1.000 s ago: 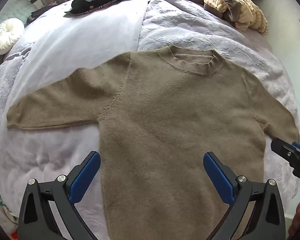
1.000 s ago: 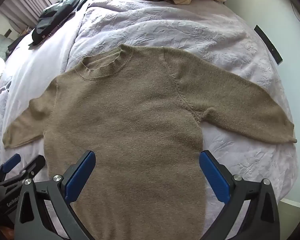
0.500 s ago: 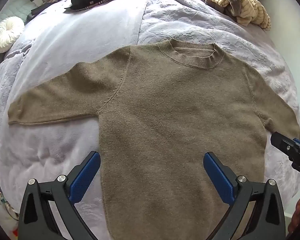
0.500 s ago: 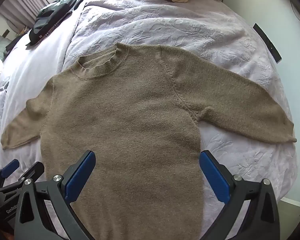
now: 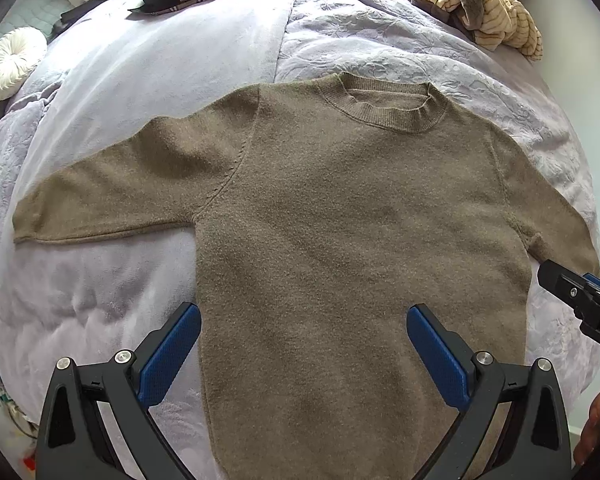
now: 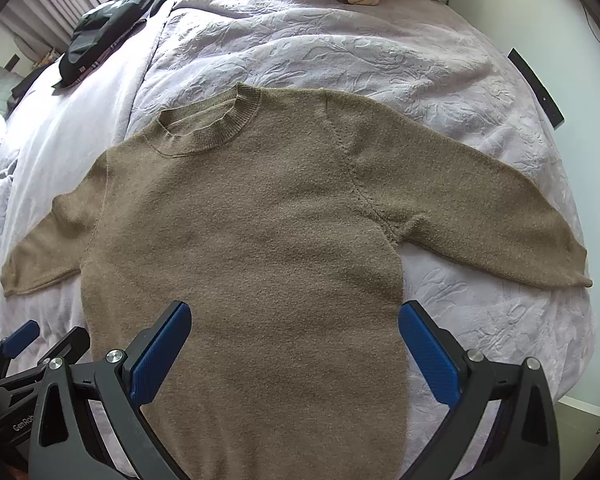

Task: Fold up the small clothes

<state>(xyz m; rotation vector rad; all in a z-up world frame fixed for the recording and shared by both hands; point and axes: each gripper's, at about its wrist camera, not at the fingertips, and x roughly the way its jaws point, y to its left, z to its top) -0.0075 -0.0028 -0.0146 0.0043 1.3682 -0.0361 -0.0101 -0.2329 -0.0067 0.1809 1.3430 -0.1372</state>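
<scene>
Left wrist view: lilac bed (image 5: 204,60) carries a brown sweater (image 5: 340,220) lying flat, sleeves spread, collar far. Both the left hand-held gripper (image 5: 303,344) and right hand-held gripper (image 6: 294,340) hover above its hem, jaws wide apart, empty.

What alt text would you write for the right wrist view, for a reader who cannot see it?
A brown knitted sweater lies flat and unfolded on a lilac bedspread, both sleeves spread out and the neck at the far side. The right gripper is open above its lower body, holding nothing; the left gripper shows at lower left.
</scene>
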